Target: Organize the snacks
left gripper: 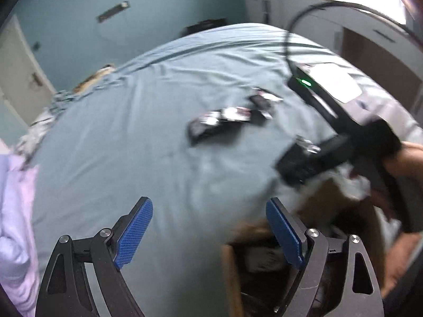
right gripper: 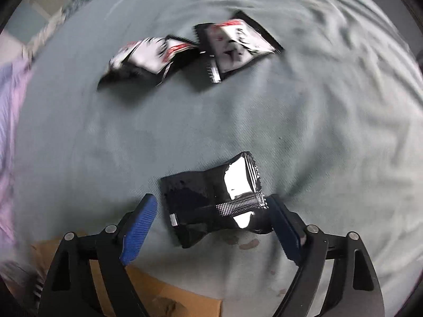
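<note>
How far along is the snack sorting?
Done: some packets seem to sit in the cardboard box, though blur hides the details. In hand: nothing. The left gripper is open and empty; the right gripper is open around a black packet lying on the bedsheet. Left: that packet and the pile of packets beyond.

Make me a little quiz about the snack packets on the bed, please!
1. True or false: the right tongs are squeezing the black packet.
2. What do the snack packets lie on?
A. the blue-grey bedsheet
B. a plate
C. the floor
3. Fill in: beside the left tongs sits a brown cardboard ___.

Key: 1 false, they stand open around it; 2 A; 3 box.
</note>
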{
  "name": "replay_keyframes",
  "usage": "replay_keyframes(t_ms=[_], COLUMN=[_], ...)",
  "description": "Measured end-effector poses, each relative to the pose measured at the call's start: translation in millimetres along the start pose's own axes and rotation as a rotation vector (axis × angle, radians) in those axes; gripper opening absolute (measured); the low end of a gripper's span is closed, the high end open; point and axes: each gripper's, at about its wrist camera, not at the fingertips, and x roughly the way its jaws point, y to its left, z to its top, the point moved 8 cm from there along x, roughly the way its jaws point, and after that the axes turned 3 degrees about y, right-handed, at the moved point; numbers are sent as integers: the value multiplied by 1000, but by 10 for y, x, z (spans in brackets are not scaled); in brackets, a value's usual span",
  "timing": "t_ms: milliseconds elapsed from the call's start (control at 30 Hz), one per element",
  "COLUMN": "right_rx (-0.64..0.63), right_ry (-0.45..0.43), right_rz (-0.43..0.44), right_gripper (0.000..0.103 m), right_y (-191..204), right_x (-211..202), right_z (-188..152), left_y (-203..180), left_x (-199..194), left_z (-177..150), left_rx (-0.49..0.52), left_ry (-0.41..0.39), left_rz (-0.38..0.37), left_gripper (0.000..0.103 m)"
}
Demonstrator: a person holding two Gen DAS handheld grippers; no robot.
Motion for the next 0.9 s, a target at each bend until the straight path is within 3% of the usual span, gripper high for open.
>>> replay_keyframes(t_ms=[67,133,400,467,633,767,900], right_rx=[-2,19,210,256,310,297,195], right_ry=[-1,-3,-118,-161,-275,-279,-279], right_rz=[-11,-21,1,43,242,321,363], right_gripper=[67,51,44,44,44,44,44], right_y=[-3,-35,-505,-580,-617,-462,-204], right_x=[-12,-19,-653,-898,-1419,-1505,-1576], right_z=[-12,-36,-316,-399,-906,-1310,-1444], left_y=[75,108,122,151,231,253,244], left_x=[37,66,-7,-45,-113,-103,-64], left_z=[2,-6,-73,-71,-90,-83,-89], left_rx=[-18,-29,1,1,-29,-38,-29], left_ry=[2,8,-17,-24,-32,-33,-24], left_rz=[24,26,85,100,104,113,133], left_gripper=[89,89,89,89,90,90,90])
